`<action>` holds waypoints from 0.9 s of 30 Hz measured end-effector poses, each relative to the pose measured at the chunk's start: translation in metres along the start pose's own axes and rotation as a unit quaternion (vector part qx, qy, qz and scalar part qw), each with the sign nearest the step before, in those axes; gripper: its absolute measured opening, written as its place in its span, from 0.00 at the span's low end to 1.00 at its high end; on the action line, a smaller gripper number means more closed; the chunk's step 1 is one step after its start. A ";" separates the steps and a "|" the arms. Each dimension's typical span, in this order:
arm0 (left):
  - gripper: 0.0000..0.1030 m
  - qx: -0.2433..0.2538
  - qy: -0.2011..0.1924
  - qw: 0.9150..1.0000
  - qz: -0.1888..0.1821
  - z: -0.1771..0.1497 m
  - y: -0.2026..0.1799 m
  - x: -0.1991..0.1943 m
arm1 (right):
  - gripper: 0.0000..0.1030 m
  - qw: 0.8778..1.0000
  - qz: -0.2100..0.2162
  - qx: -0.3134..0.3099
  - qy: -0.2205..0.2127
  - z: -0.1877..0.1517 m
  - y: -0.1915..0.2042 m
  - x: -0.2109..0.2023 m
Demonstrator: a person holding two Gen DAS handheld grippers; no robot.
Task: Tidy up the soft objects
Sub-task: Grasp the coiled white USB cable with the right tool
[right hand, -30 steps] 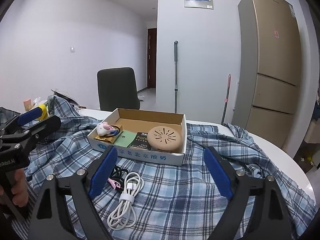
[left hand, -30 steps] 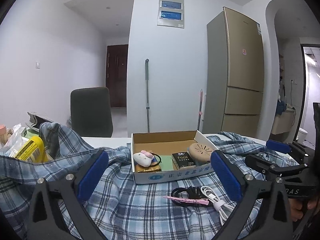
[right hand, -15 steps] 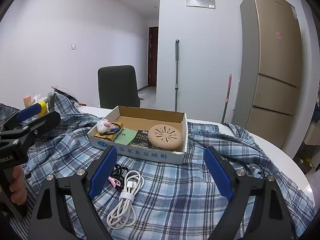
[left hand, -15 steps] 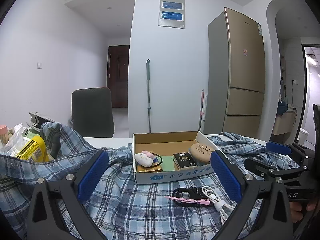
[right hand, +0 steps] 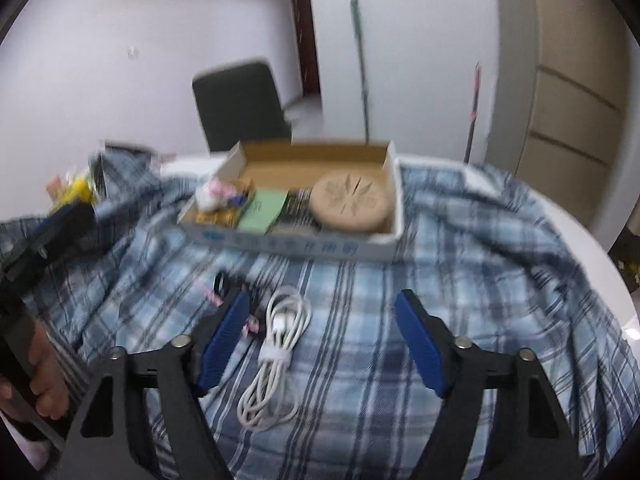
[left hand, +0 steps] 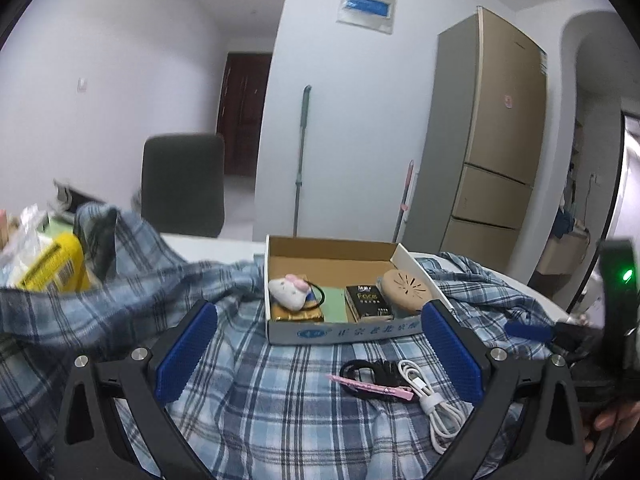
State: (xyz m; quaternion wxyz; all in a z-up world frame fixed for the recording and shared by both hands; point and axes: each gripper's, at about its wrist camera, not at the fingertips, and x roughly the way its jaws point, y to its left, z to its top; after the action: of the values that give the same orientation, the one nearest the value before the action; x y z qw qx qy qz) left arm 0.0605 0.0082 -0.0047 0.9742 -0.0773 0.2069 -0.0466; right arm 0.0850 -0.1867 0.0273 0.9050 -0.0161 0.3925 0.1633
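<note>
1. While both tools hover above the plaid shirt (right hand: 460, 264), nothing is gripped, so I judge the step in hand to be the approach to a first pick.
2. Its fingers spread wide, the right gripper (right hand: 320, 340) is released and tilts down over the near middle of the shirt, with the white cable (right hand: 280, 344) just beside its left finger.
3. Equally spread and empty, the left gripper (left hand: 316, 350) faces the cardboard box (left hand: 344, 330), which sits on the shirt at the far middle.
4. Next, I judge, the right gripper must drop and close on the cable or on a fold of cloth.
5. Count on the cloth: one cable, one black band (left hand: 370, 368), one pink clip (left hand: 370, 387).
6. Count in the box: one plush toy (left hand: 289, 289), one round tan pad (right hand: 352, 202), one black packet (left hand: 368, 300), one green card (right hand: 264, 210).
</note>
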 end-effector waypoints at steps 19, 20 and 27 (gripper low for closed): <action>1.00 0.030 0.009 0.999 0.012 -0.011 -0.008 0.010 | 0.45 0.995 0.034 -0.018 0.097 -0.025 0.019 0.050; 1.00 0.031 0.008 0.999 0.012 -0.011 -0.008 0.009 | 0.40 0.994 0.036 -0.019 0.100 -0.025 0.019 0.051; 1.00 0.030 0.010 0.999 0.013 -0.011 -0.007 0.009 | 0.22 0.993 0.039 -0.019 0.107 -0.028 0.019 0.054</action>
State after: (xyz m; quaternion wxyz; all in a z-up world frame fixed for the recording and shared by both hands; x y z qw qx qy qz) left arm 0.0639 -0.0009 -0.0172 0.9745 -0.0445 0.2159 -0.0410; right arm 0.0939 -0.1578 -0.0286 0.8506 -0.0351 0.4839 0.2028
